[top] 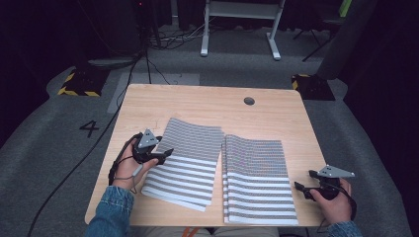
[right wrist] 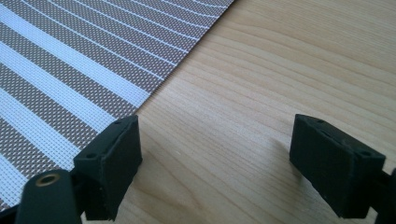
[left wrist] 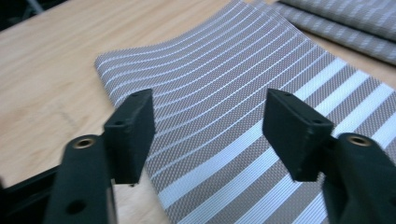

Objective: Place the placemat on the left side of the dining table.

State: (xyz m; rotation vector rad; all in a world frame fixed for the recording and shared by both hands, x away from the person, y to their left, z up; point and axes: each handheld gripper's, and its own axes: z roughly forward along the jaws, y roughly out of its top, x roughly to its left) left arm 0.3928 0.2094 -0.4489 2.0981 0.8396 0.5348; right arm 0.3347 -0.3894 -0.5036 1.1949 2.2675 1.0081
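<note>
Jaws of the left gripper (left wrist: 208, 135) standing spread, nothing pinched, hovering over the left edge of the left striped mat (left wrist: 233, 116) at centre frame of the left gripper view. Lying lower centre-left in the high view, that left striped mat (top: 188, 160), angled, just beside the right striped mat (top: 257, 180). Jaws of the right gripper (right wrist: 215, 163) gaping wide over bare bench (right wrist: 261, 93), with the right striped mat (right wrist: 79, 60) showing upper left. Sitting lower right in the high view, the right gripper (top: 302, 186), beside that mat's right edge.
</note>
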